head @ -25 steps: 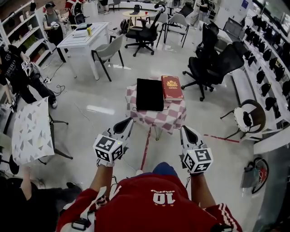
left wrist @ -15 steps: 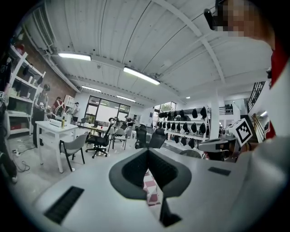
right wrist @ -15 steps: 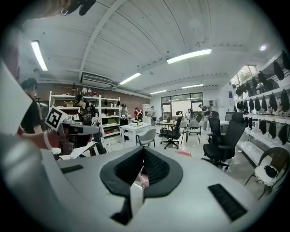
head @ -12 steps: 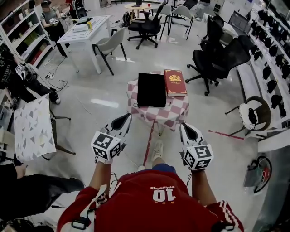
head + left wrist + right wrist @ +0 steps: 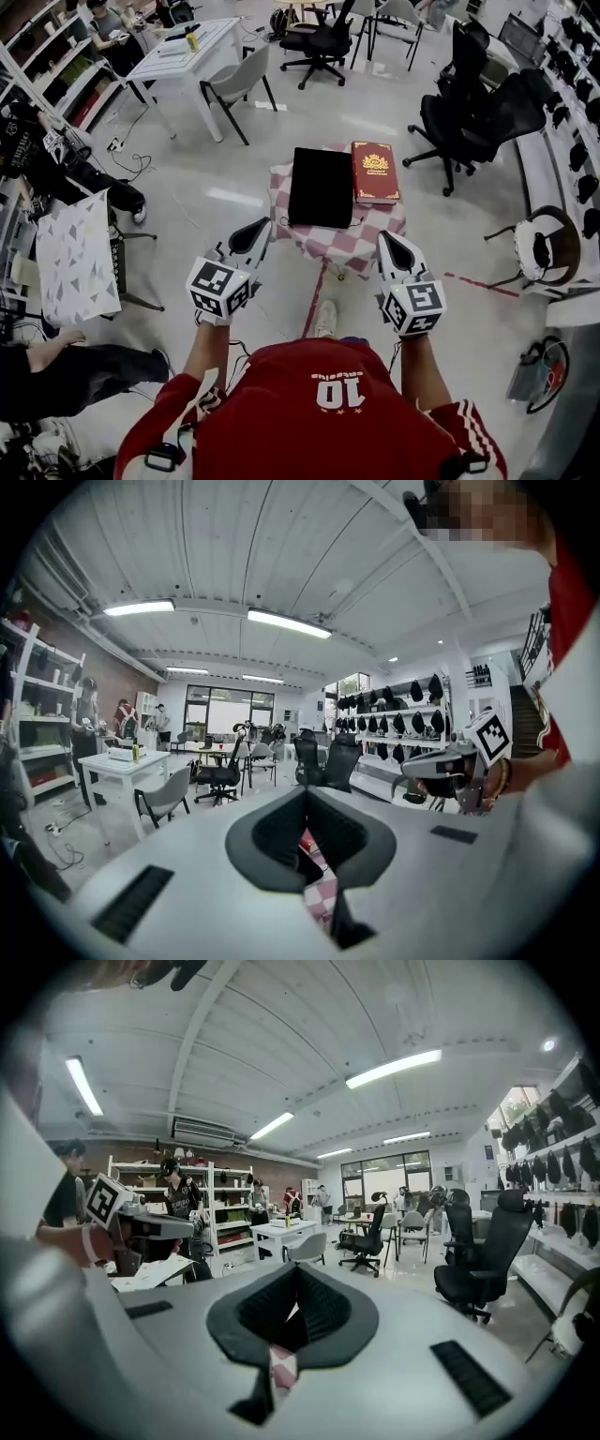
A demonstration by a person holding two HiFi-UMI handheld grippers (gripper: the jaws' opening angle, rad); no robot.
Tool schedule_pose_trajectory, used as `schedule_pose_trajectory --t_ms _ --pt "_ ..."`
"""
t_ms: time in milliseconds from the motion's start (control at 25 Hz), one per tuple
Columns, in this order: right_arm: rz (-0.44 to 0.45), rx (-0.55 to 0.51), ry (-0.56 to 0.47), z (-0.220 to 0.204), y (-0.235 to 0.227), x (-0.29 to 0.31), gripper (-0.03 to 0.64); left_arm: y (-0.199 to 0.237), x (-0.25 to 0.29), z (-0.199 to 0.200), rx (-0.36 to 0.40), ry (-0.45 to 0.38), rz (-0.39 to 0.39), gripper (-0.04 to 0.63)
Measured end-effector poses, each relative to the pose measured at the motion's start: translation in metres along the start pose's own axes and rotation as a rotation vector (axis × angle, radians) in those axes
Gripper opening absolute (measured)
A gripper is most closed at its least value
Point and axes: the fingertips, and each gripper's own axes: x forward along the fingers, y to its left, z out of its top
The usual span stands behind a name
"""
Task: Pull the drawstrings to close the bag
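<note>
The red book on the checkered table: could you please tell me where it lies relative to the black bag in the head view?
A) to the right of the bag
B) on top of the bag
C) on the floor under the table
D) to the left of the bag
A: the red book lies flat on the checkered tablecloth, beside the black bag on its right side.

The bare left forearm [image 5: 208,349] and right forearm [image 5: 413,367] reach forward side by side, well apart. The left tongs [image 5: 255,230] and right tongs [image 5: 387,240] point ahead, angled slightly toward each other, jaws pressed together (nothing gripped in either).
</note>
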Motion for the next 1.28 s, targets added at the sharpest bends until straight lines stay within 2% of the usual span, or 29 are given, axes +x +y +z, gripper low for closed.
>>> schedule_pose_trajectory --t_ms 440,760,840,920,1040,1200,1280 --pt "0.030 0.025 -0.016 -0.006 -0.066 0.045 0.015 -0.003 0.084 -0.010 0.021 0.030 -0.010 0.006" --pt "0.048 0.023 -0.013 0.006 -0.075 0.111 0.015 0.053 0.120 -0.004 0.018 0.023 0.045 0.008" --pt "0.049 0.034 -0.010 0.004 -0.074 0.121 0.015 0.060 0.125 -0.008 0.045 0.035 0.039 0.008" --pt "0.059 0.034 -0.008 -0.004 -0.076 0.108 0.015 0.040 0.122 -0.013 0.076 0.040 0.032 0.022" --pt "0.070 0.024 0.000 -0.007 -0.071 0.083 0.015 0.016 0.111 -0.017 0.069 0.037 0.030 0.063" --pt "0.071 0.015 0.014 -0.005 -0.059 0.090 0.015 0.027 0.106 -0.023 0.057 0.038 0.023 0.124" --pt "0.065 0.015 0.017 -0.006 -0.057 0.096 0.015 0.032 0.108 -0.028 0.063 0.036 0.021 0.135"
